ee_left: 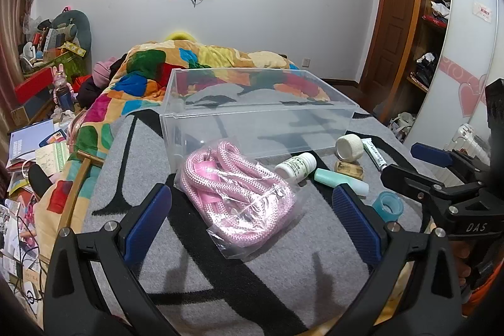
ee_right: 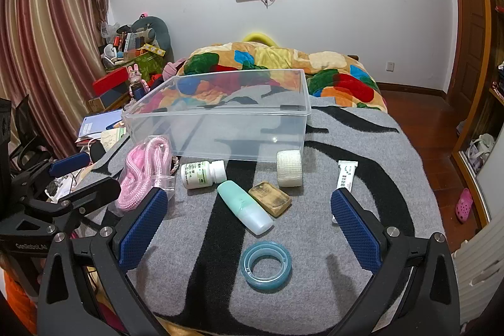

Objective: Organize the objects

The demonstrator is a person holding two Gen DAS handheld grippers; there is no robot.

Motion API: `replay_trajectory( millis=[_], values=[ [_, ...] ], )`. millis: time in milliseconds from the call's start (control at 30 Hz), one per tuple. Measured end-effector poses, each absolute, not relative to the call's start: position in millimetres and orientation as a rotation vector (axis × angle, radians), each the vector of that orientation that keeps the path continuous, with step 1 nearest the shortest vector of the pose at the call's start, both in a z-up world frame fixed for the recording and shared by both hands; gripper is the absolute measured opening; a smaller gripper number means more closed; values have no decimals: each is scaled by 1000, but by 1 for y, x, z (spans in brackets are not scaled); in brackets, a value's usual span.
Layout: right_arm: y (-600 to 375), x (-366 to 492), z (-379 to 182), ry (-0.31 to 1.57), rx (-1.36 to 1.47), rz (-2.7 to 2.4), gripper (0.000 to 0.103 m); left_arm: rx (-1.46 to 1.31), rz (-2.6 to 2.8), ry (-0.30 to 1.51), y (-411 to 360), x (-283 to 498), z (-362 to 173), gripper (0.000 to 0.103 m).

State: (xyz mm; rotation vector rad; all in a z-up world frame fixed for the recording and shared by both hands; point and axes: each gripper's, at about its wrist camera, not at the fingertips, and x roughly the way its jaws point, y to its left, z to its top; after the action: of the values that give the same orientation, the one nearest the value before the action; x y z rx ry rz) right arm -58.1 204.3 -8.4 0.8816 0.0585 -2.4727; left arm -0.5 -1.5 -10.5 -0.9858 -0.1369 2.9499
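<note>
A clear plastic bin (ee_left: 195, 128) (ee_right: 217, 128) stands empty on the grey and black blanket. In front of it lie a bagged pink rope (ee_left: 233, 197) (ee_right: 141, 175), a white pill bottle (ee_left: 296, 166) (ee_right: 203, 173), a mint green tube bottle (ee_left: 341, 180) (ee_right: 244, 207), a brown soap bar (ee_right: 271, 197), a white bandage roll (ee_left: 348, 147) (ee_right: 289, 167), a white ointment tube (ee_right: 345, 175) and a blue tape roll (ee_right: 266, 265) (ee_left: 387, 207). My left gripper (ee_left: 252, 225) is open above the rope. My right gripper (ee_right: 249, 229) is open above the green bottle and tape.
A colourful quilt (ee_right: 283, 65) is bunched behind the bin. Clutter, boxes and papers (ee_left: 37, 147) fill the floor on the left. A wooden wardrobe (ee_left: 419, 30) and wood floor (ee_right: 431, 128) lie on the right. The blanket's front edge is just below the grippers.
</note>
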Motion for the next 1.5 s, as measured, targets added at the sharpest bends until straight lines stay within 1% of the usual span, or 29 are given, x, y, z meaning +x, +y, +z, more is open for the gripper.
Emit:
replay_trajectory(
  millis=[1500],
  values=[
    [199, -52, -11, 53, 892, -2466, 103, -991, 2942, -147, 1, 3, -10, 103]
  ],
)
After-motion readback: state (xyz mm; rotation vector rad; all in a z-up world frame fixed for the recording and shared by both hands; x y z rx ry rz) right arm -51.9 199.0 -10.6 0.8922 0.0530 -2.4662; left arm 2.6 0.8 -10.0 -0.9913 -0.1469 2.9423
